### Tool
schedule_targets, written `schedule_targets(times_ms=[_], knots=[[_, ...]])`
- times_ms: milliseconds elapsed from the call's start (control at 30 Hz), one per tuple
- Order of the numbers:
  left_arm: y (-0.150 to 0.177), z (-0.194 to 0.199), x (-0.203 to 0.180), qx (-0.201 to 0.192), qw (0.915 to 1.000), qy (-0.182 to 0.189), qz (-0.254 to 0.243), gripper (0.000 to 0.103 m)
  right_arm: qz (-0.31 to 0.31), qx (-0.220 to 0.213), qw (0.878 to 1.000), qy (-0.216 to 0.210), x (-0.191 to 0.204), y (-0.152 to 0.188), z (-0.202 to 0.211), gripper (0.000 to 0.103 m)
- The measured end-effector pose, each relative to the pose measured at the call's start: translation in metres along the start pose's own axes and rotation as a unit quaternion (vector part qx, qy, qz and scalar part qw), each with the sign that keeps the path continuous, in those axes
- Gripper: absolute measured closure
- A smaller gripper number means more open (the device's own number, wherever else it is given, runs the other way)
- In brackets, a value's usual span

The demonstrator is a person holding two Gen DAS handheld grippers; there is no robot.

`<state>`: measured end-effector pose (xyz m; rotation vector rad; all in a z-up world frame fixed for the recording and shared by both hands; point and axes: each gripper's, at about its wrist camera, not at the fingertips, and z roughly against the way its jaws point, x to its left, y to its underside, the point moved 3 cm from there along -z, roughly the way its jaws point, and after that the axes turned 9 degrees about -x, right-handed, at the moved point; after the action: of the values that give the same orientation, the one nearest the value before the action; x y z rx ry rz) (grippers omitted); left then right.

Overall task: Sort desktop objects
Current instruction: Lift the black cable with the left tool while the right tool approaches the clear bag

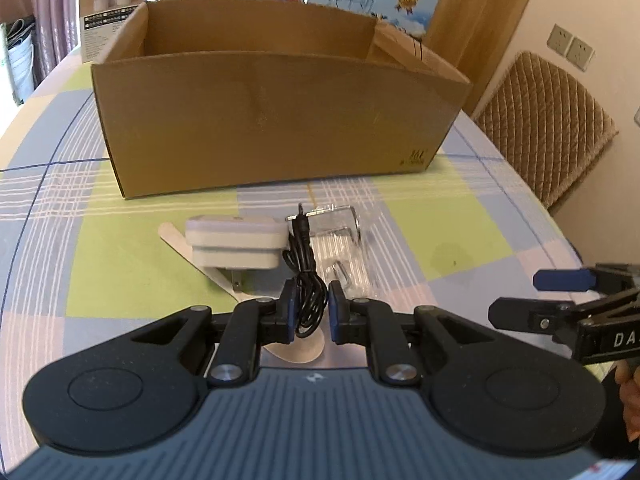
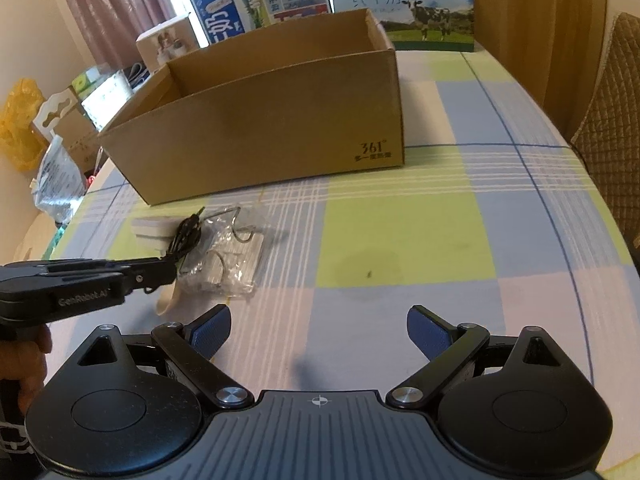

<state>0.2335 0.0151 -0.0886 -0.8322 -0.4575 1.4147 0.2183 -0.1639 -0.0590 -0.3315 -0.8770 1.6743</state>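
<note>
A white power adapter lies on the checked tablecloth, its bundled black cable trailing toward me. My left gripper is shut on that cable bundle, just in front of the adapter. A wooden spoon lies under the adapter. Right beside the cable is a clear plastic bag of metal hooks. The right wrist view shows the adapter, cable, bag and left gripper at the left. My right gripper hovers open over bare cloth, holding nothing.
An open, empty-looking cardboard box stands behind the objects, also seen in the right wrist view. Milk cartons line the table's far edge. A padded chair is at the right. Bags and boxes sit off the table's left.
</note>
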Motion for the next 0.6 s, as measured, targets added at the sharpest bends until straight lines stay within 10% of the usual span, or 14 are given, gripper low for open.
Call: schedule_targets(times_ms=[600], knots=[[-0.004, -0.035, -0.021, 0.039, 0.9975, 0.057, -0.019, 0.089, -0.011, -0.015, 1.000, 0.018, -0.004, -0.005, 0.003, 0.011]])
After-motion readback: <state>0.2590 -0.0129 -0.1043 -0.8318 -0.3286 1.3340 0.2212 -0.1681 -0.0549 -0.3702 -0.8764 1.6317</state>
